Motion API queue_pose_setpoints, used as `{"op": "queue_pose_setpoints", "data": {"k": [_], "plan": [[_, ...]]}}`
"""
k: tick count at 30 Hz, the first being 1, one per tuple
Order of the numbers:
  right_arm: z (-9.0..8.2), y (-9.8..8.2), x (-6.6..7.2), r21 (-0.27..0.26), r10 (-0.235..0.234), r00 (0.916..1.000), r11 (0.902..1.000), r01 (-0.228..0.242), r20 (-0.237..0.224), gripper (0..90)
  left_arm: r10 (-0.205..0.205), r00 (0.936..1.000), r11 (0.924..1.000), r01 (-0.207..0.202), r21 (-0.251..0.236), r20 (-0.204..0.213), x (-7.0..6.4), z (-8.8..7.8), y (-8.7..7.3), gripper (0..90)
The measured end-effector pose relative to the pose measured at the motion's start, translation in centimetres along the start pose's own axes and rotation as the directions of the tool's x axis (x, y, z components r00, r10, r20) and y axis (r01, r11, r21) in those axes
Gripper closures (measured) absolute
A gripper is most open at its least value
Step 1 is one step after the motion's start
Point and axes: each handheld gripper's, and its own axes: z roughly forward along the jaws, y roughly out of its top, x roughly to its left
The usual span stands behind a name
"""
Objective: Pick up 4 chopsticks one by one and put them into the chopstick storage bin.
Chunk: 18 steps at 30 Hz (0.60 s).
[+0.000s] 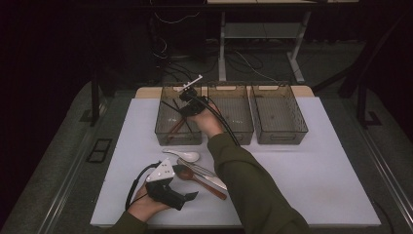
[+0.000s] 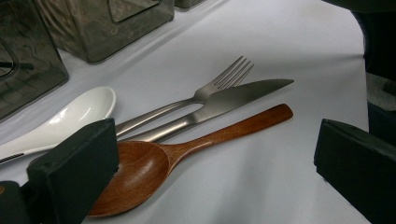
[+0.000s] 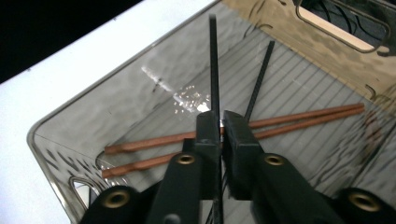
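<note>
While the right gripper (image 3: 220,128) is reaching down into the leftmost of three smoky clear bins (image 1: 178,116), its jaws are standing almost together around one black chopstick (image 3: 213,60), with a thin gap showing beside the stick; whether the pads are pressing on it I cannot tell. That chopstick is rising nearly upright from between the jaws, and a second black chopstick (image 3: 259,77) is leaning just beside it inside the same bin. Two brown wooden chopsticks (image 3: 299,122) are lying flat and side by side on the ribbed bin floor, running under the jaws. The bin walls are closing in tightly around the gripper.

On the white table (image 1: 311,175), four pieces are lying near the left gripper (image 1: 187,197): one white spoon (image 2: 70,116), one fork (image 2: 219,84), one knife (image 2: 233,98) and one wooden spoon (image 2: 154,163). The fork and knife are touching, and the wooden spoon is lying just beside the knife. The left gripper is resting wide apart, grasping nothing, with its jaws flanking the wooden spoon's bowl. The table's right half is offering open room.
</note>
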Motion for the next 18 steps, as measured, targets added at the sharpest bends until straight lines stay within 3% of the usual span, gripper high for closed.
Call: {"op": "queue_pose_setpoints", "data": {"k": [11, 18], "plan": [[-1.2, -0.3, -0.6, -0.035, -0.003, 0.9990, 0.9994, 0.002, -0.044, 55.3, 0.000, 1.0000, 1.0000, 0.000, 0.004, -0.002, 0.0, 0.0, 0.0, 0.0], [-2.4, -1.0, -0.9, -0.060, 0.002, 0.9971, 0.9982, -0.007, -0.076, 46.2, 0.008, 1.0000, 0.9999, -0.008, 0.008, -0.005, 0.1, 0.0, -0.1, 0.0]]}}
